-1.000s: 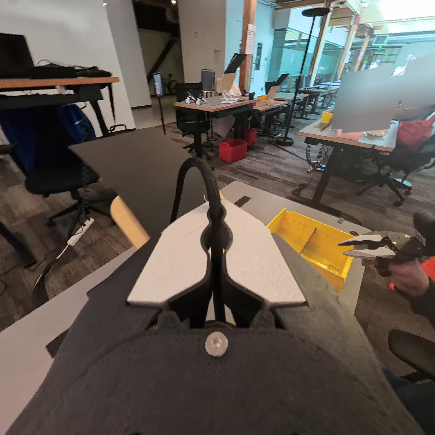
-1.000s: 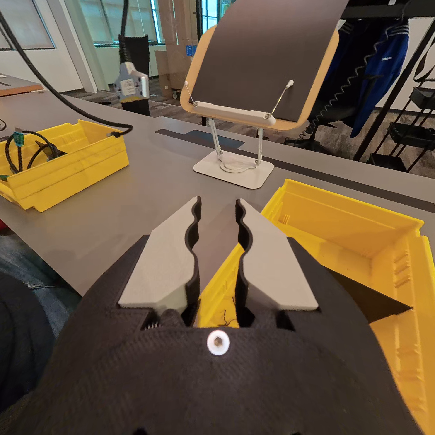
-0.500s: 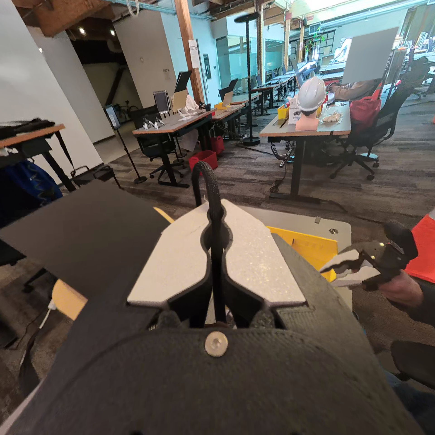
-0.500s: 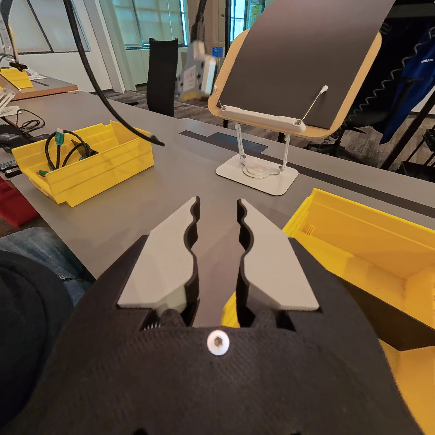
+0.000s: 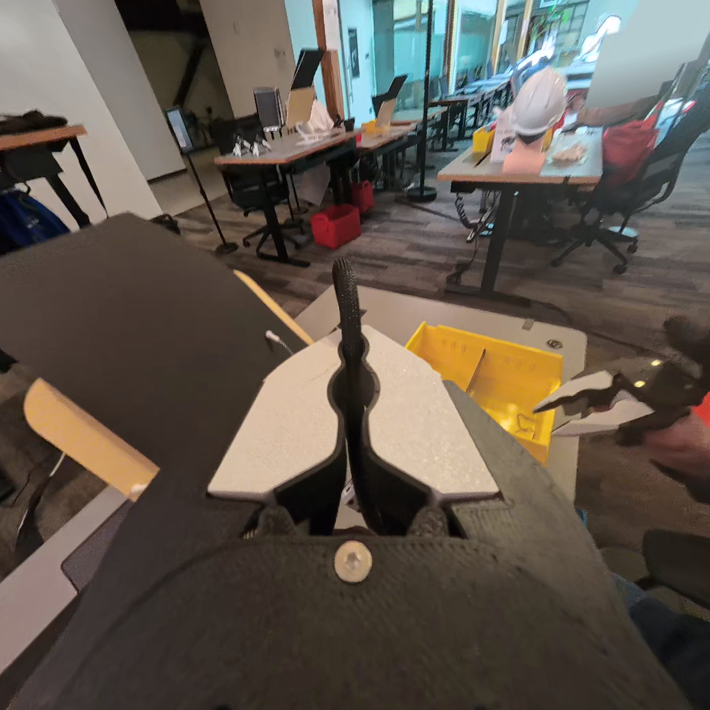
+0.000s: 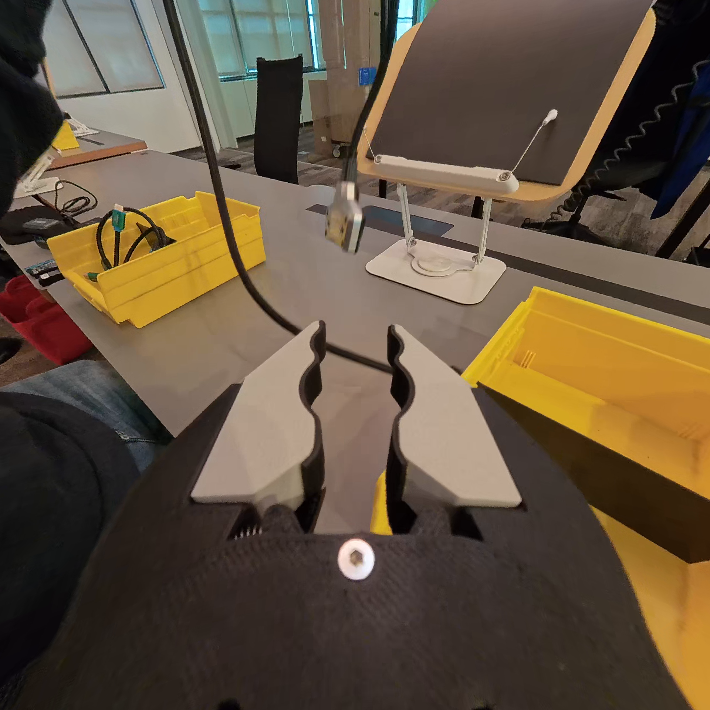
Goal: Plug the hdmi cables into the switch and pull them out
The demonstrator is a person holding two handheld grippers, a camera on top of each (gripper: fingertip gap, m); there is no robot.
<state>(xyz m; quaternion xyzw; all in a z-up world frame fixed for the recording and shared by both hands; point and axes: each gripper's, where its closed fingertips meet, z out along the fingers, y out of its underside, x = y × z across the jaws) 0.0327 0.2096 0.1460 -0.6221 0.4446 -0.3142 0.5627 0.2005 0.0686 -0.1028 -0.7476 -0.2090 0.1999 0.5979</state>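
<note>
Gripping a black braided hdmi cable (image 5: pixel 351 345), the left gripper (image 5: pixel 352 347) is clamped tight around it, held up off the grey table (image 6: pixel 215 345)

Seen from the right wrist, the right gripper (image 6: pixel 355 332) has its fingers parted with nothing between them, low over the table; the cable sweeps down from 11 o'clock and crosses the table just past its tips, toward the near yellow bin (image 6: pixel 599 384) at 3 o'clock. A small silver switch (image 6: pixel 344 223) dangles in the air at 12 o'clock, blurred, in front of the tilted board stand (image 6: pixel 442 269). A second yellow bin (image 6: pixel 173 269) with coiled cables sits at 10 o'clock
</note>
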